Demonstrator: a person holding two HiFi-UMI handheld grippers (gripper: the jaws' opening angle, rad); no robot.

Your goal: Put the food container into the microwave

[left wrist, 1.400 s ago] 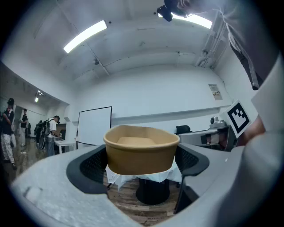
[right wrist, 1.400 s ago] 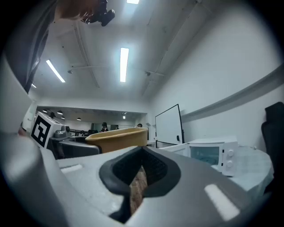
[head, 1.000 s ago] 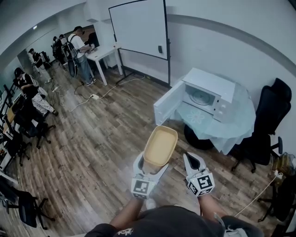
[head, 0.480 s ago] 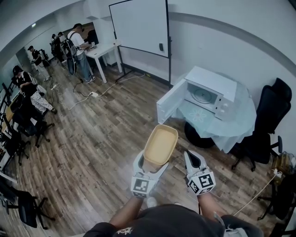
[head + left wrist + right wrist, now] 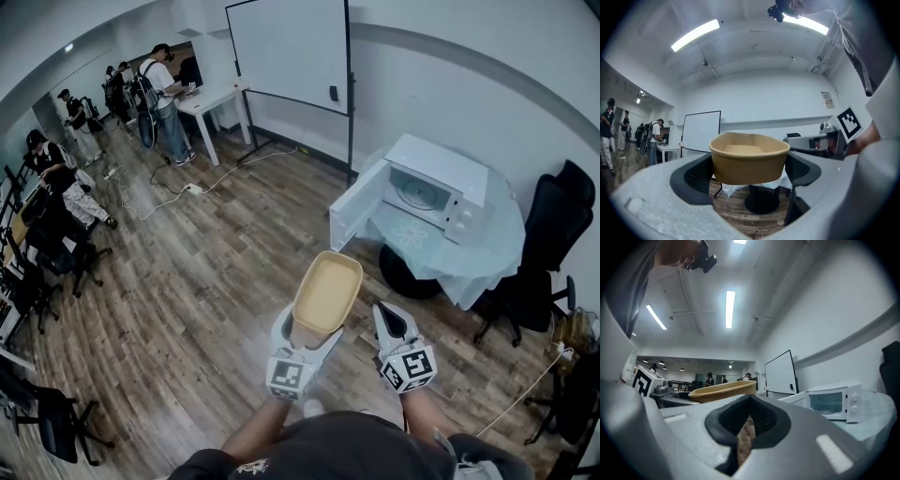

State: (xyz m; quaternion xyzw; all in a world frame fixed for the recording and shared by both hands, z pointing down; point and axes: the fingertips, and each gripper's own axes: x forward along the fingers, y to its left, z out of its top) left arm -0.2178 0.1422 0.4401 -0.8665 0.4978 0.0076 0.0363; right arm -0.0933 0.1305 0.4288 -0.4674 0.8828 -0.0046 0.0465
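Jaws of the left gripper (image 5: pixel 306 337) clamp the near end of the tan, open-topped food container (image 5: pixel 327 292), holding it level above the wooden floor (image 5: pixel 216 281). Just right of it, the right gripper (image 5: pixel 394 328) has its jaws drawn together on nothing. Farther right and well apart, the white microwave (image 5: pixel 433 190) stands on the cloth-covered table (image 5: pixel 487 267), its door (image 5: pixel 359 210) swung wide open past the table's left edge.

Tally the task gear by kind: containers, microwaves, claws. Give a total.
food container: 1
microwave: 1
claws: 2 (left claw, closed on the container; right claw, empty)
Total: 4
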